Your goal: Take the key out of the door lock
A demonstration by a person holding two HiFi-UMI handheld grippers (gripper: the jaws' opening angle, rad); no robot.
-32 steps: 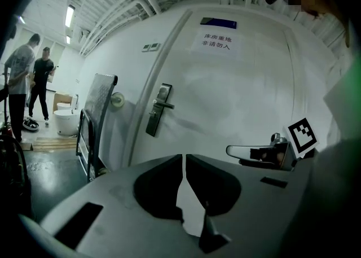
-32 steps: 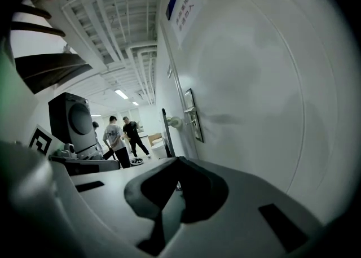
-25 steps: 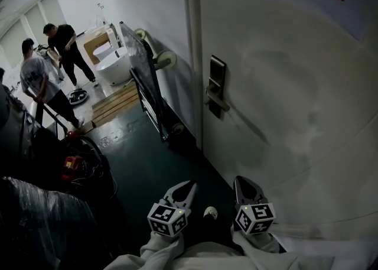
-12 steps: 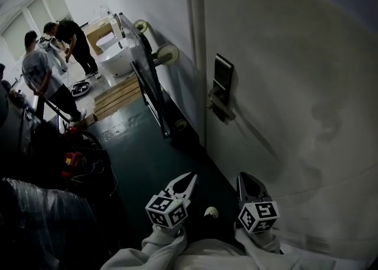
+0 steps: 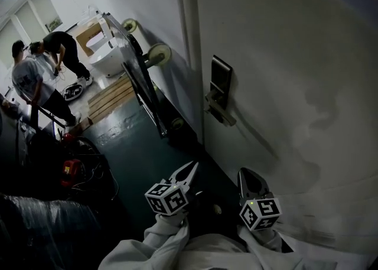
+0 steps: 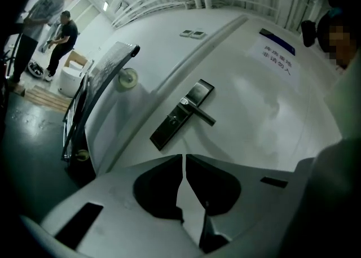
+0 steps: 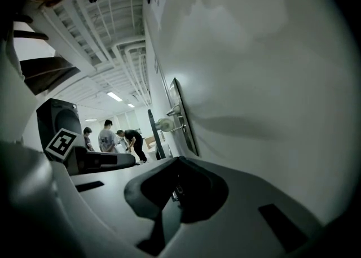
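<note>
Jaws clenched on both, nothing between them: left gripper (image 6: pixel 182 156) and right gripper (image 7: pixel 178 160), held low before the door, well apart from the lock. White door (image 5: pixel 295 85). Black lock plate (image 5: pixel 220 83) near the door's left edge, lever handle (image 5: pixel 222 113) projecting from it. Key: too small to make out on the plate.
</note>
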